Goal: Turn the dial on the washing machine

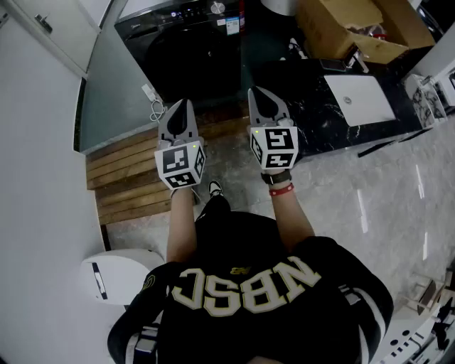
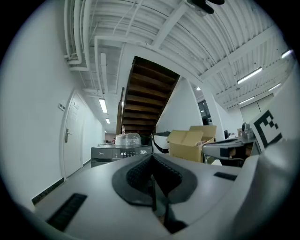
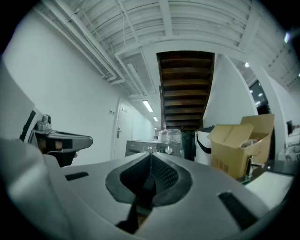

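Observation:
The dark washing machine [image 1: 186,44] stands ahead against the wall, its round dial [image 1: 217,7] on the top panel. In the right gripper view the silver dial [image 3: 168,149] shows on the machine's panel [image 3: 147,148], well beyond the jaws. My left gripper [image 1: 179,104] and right gripper [image 1: 260,93] are held side by side at waist height, pointing at the machine and far short of it. Both are shut with nothing between the jaws, as seen at the left gripper [image 2: 151,157] and right gripper [image 3: 150,155] tips. The machine [image 2: 119,153] looks small in the left gripper view.
A wooden slatted platform [image 1: 126,178] lies in front of the machine. To the right is a black marble counter [image 1: 313,121] with a white basin [image 1: 360,99] and an open cardboard box [image 1: 355,28]. A white bin [image 1: 114,274] stands at lower left. A staircase [image 3: 185,89] rises overhead.

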